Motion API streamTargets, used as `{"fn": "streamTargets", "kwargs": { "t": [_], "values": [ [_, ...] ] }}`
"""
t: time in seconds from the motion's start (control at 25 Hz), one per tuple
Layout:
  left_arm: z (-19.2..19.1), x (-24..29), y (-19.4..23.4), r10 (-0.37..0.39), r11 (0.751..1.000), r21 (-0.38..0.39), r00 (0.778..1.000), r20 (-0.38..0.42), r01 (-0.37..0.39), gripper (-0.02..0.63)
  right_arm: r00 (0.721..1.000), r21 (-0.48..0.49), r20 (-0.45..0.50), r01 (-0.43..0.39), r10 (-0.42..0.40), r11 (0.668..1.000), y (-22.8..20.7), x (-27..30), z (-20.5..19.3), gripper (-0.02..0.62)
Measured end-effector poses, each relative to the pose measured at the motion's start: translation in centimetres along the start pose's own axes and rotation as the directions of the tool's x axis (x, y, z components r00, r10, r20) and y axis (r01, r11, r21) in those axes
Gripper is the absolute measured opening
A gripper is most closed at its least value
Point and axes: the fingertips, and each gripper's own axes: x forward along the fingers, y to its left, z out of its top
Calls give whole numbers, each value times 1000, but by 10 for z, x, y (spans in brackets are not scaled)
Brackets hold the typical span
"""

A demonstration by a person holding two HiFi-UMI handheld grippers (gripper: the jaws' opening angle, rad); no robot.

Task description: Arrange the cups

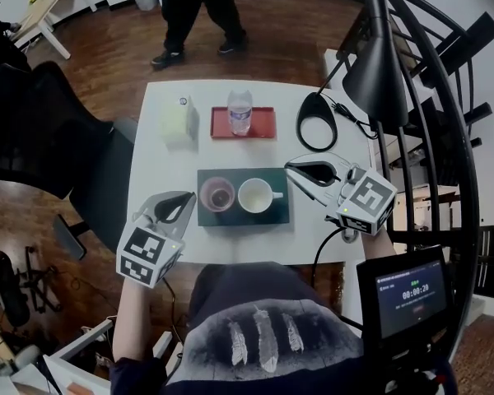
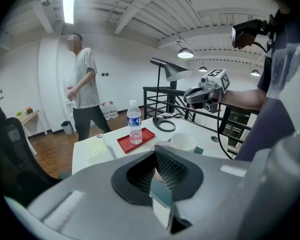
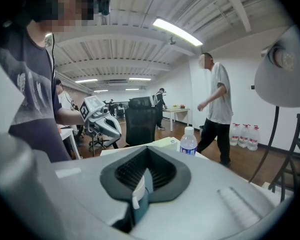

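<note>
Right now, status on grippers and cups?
Left gripper, right gripper shut, empty. Pink translucent cup and white ceramic mug side by side on dark green tray. Nothing between grippers and cups.

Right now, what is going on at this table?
A person holds a gripper in each hand at a white table. The left gripper and the right gripper are both shut and empty, one at each side of a dark tray. On that tray a pink cup and a white cup stand side by side, untouched. A second person stands beyond the table.
</note>
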Motion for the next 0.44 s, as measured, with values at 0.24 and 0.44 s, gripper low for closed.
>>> {"fn": "streamTargets", "kwargs": {
  "t": [0.24, 0.44],
  "values": [
    [-2, -2, 1, 1, 1000, -1, 1000, -4, -1, 15, 1000, -11, 12, 5, -5, 1000, 1, 2, 4, 5],
    [-1, 2, 2, -5, 1000, 0, 1000, -5, 5, 15, 1000, -17, 16, 10, -10, 1000, -4, 4, 7, 5]
  ]
}}
